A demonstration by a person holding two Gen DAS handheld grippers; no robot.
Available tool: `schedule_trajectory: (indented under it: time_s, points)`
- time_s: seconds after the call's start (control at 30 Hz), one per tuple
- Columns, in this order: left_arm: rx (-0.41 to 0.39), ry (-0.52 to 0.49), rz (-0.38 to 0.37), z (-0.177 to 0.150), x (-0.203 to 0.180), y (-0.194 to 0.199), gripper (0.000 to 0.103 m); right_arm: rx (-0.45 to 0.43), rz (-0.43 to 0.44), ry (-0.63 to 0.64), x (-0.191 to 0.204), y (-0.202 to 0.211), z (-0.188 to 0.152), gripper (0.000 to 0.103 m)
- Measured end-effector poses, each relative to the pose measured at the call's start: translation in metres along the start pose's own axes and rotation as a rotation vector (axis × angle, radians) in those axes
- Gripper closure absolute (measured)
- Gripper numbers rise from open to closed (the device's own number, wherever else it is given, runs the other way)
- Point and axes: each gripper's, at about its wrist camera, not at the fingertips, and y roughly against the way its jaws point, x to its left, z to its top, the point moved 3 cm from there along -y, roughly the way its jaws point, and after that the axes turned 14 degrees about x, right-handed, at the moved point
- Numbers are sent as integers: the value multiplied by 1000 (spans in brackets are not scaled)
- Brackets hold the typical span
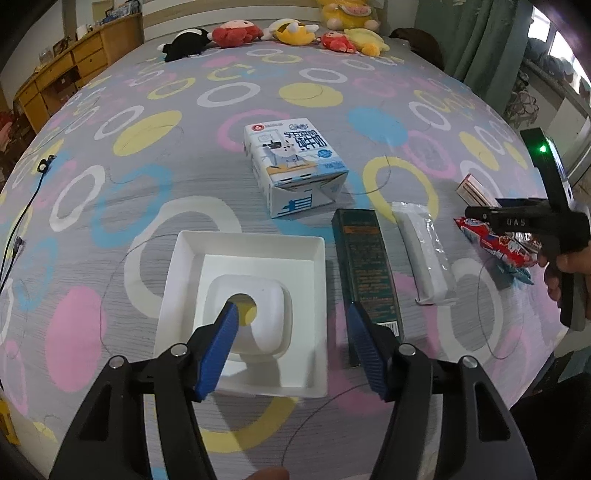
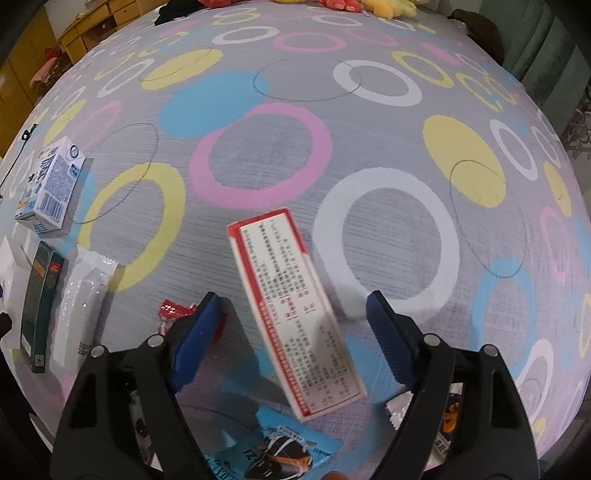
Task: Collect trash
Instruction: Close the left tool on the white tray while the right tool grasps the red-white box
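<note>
My left gripper (image 1: 291, 314) is open above the right part of a white square tray (image 1: 184, 258) that holds a white moulded insert (image 1: 273, 317). A dark green box (image 1: 365, 258), a white wrapped packet (image 1: 424, 254) and a blue-white milk carton (image 1: 295, 166) lie on the bed beside it. My right gripper (image 2: 291, 306) is open over a long red-and-white box (image 2: 295, 306), its jaws on either side and apart from it. A red wrapper (image 2: 173, 310) lies by its left finger, a blue wrapper (image 2: 280, 446) below. The right gripper also shows in the left wrist view (image 1: 517, 221).
The grey bedspread with coloured rings (image 2: 369, 129) covers the bed. Plush toys (image 1: 288, 33) line the far edge. A black cable (image 1: 22, 214) runs at the left. A wooden dresser (image 1: 62, 70) stands beyond. The milk carton (image 2: 51, 184) and green box (image 2: 40, 306) sit left.
</note>
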Motion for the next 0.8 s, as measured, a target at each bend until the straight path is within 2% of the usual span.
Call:
schedule_trajectory:
  time_s: [0.1,0.23,0.37,0.4,0.47,0.6,0.7,0.77,0.8]
  points:
    - [11,-2,-18,3,-1,-2,43,2,13,-6,-1,-2,1,24]
    - [34,-22,46,8,-5,-13,41,-1,15,-1,1,-3,3,24]
    - [37,-25,48,9,-5,-16,41,3,22,6,-2,-4,5,24]
    - [34,-29,54,9,-5,-15,43,6,22,8,-1,-4,6,27]
    - [27,-8,60,10,1,-13,61,8,25,18,1,-3,8,33]
    - [26,2,34,9,4,-12,61,1,33,25,4,-1,10,52]
    - [21,-16,64,9,0,-12,61,3,35,30,3,0,9,58]
    - [23,-8,58,10,2,-12,61,2,30,32,3,2,8,69]
    - [25,-5,53,10,2,-11,61,2,30,33,4,2,7,70]
